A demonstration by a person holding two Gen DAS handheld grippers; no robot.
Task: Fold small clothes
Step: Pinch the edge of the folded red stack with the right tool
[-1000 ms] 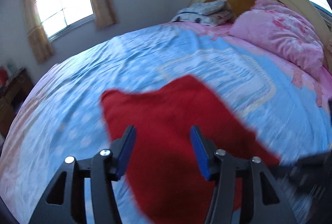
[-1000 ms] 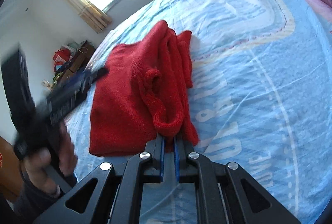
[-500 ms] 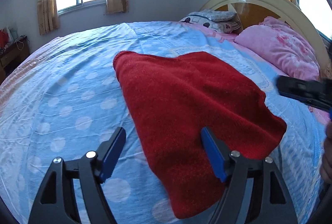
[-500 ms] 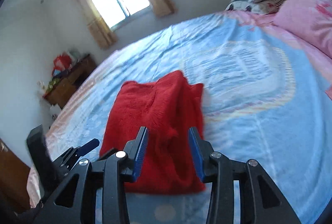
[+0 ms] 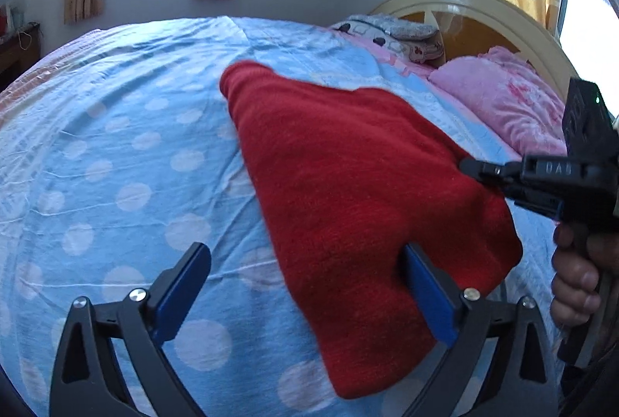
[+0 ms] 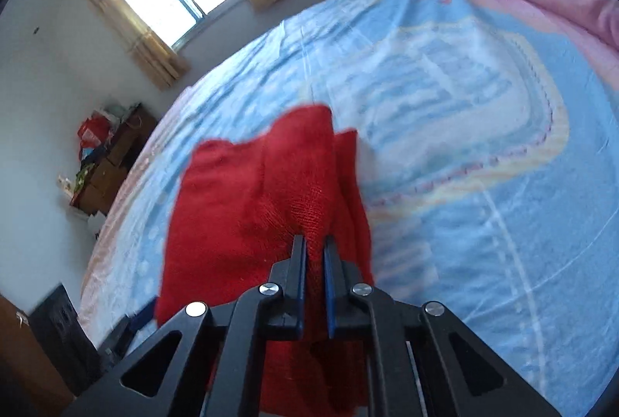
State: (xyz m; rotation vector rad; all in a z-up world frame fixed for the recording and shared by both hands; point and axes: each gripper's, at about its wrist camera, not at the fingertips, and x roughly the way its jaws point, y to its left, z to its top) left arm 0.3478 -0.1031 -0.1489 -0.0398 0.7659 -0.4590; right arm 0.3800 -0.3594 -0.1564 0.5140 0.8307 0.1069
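A red knitted garment lies on the blue dotted bedsheet, folded into a long strip. My left gripper hovers at the garment's near end with its jaws opening wide. The near corner lies between the fingers, and the pads do not press it. My right gripper is shut on a raised fold of the garment. In the left wrist view, the right gripper comes in from the right edge of the cloth, held by a hand.
A pink pillow and a grey patterned bundle sit by the cream headboard. A cluttered wooden cabinet stands by the wall left of the bed. Bare sheet stretches left of the garment and beyond it.
The left jaws have spread much wider and the left gripper has come down and rolled at the garment's near end. The right gripper opened, moved along the edge, and shut again on a fold.
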